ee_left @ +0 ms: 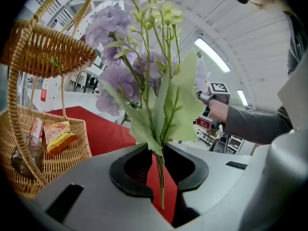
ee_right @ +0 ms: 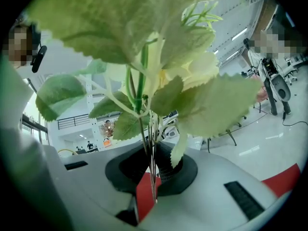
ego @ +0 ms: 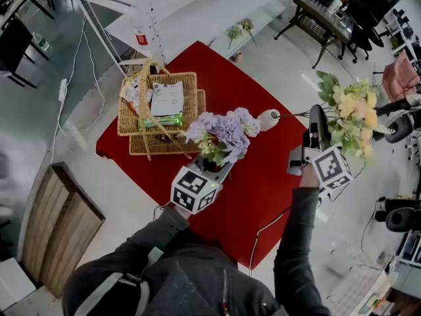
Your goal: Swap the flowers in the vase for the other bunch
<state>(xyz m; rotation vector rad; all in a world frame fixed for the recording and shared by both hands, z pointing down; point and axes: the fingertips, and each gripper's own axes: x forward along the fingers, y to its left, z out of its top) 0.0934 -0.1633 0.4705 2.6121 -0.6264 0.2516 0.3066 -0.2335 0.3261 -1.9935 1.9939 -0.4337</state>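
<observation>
The left gripper point(ee_left: 161, 165) squeezes its jaws on the stem of the purple flowers point(ego: 223, 131), above the middle of the red tabletop point(ego: 263, 183). The right gripper point(ee_right: 150, 174) pinches the yellow flowers point(ego: 354, 114) out past the right edge. The white vase point(ego: 268, 119) sits near that edge.

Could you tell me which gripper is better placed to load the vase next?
Probably the right gripper: stems of its yellow bunch point at the white vase. The left gripper grips the purple bunch farther off.
</observation>
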